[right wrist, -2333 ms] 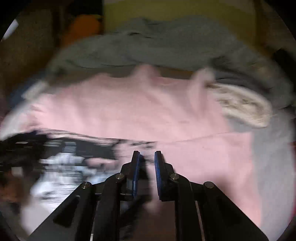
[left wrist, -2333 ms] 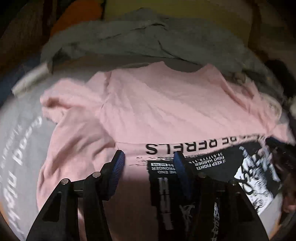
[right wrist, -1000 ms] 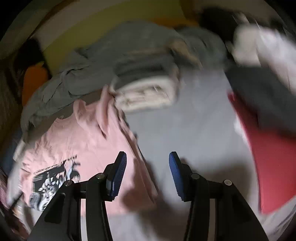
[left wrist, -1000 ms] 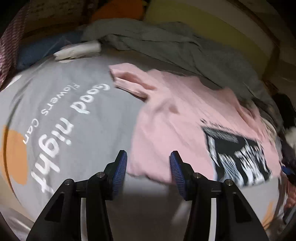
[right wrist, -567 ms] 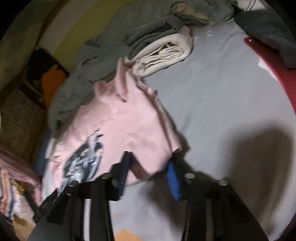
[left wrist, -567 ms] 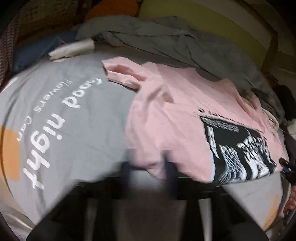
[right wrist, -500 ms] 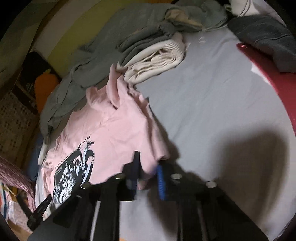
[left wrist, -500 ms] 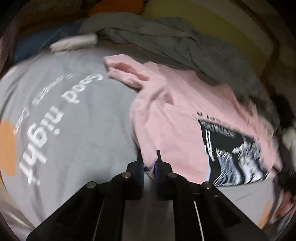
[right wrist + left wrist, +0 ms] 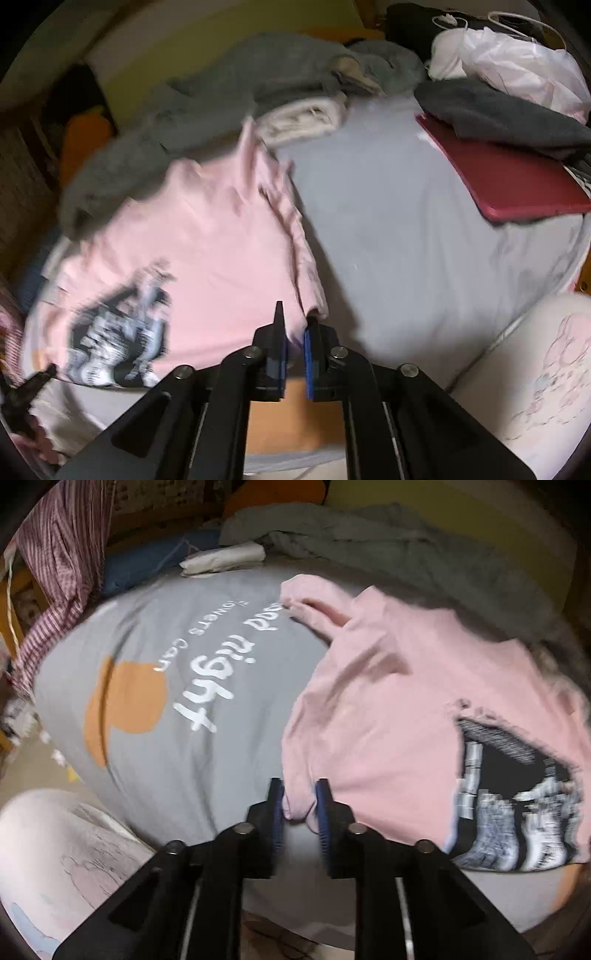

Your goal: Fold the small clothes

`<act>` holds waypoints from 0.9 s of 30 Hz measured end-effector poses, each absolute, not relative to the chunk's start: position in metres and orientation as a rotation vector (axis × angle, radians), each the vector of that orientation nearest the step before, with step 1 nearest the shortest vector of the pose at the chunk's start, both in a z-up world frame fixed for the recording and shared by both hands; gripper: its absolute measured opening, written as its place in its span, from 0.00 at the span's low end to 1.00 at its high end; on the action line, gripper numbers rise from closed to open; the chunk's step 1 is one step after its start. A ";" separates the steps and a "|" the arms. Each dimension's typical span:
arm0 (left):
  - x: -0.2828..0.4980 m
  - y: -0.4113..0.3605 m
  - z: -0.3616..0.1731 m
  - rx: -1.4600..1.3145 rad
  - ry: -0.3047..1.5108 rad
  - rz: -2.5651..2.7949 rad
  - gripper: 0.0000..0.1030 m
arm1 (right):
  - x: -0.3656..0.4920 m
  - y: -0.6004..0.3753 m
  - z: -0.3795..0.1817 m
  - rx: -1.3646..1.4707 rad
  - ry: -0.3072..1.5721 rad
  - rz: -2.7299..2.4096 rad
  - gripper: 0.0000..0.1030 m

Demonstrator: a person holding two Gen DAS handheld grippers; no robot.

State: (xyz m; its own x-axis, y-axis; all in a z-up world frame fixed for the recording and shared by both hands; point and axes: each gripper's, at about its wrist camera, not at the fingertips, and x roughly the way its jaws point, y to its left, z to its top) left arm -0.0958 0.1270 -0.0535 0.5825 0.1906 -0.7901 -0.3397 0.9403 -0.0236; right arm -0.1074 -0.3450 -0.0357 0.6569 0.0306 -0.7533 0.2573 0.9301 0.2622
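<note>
A pink T-shirt (image 9: 388, 709) with a black-and-white print lies face up on the grey bed sheet (image 9: 147, 646), neck toward the far side. In the left wrist view my left gripper (image 9: 299, 794) is at the shirt's near left hem corner. Its jaws are opening, and the bunched corner still sits between the blue pads (image 9: 322, 805). In the right wrist view the pink T-shirt (image 9: 207, 229) spreads to the left. My right gripper (image 9: 293, 321) is shut on its near right hem corner, with a pinch of pink fabric between the pads.
A grey blanket (image 9: 240, 74) and a rolled cream cloth (image 9: 303, 118) lie past the shirt's neck. A flat red thing (image 9: 517, 177), a dark garment (image 9: 498, 110) and a white bag (image 9: 517, 55) sit at right. A person's knee (image 9: 535, 369) is near the bed's edge. A striped cloth (image 9: 55, 554) hangs at left.
Both grippers came down on the near hem corners and closed on them. The shirt has slid toward the near edge. The left jaws have since widened again.
</note>
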 end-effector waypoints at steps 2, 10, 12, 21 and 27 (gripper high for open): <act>-0.092 0.123 -0.052 -0.123 0.910 0.342 0.41 | -0.106 -0.355 -0.042 0.432 0.864 -0.123 0.09; -0.103 0.115 -0.006 -0.096 0.738 0.265 0.55 | -0.111 -0.400 -0.023 0.576 0.780 -0.142 0.23; -0.101 0.104 0.005 -0.081 0.698 0.232 0.55 | -0.097 -0.412 -0.012 0.567 0.773 -0.165 0.23; -0.027 0.033 0.017 -0.104 0.671 -0.047 0.55 | 0.032 -0.419 0.029 0.509 0.849 0.065 0.23; 0.022 -0.010 -0.001 -0.059 0.712 -0.084 0.55 | 0.077 -0.426 -0.014 0.657 0.975 0.123 0.23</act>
State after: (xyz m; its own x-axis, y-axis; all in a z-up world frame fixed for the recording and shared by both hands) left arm 0.0220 -0.0101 -0.0012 0.7536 -0.0973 -0.6501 0.0570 0.9949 -0.0829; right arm 0.0766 -0.4255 -0.0143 0.5709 0.3809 -0.7273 0.1885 0.8014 0.5677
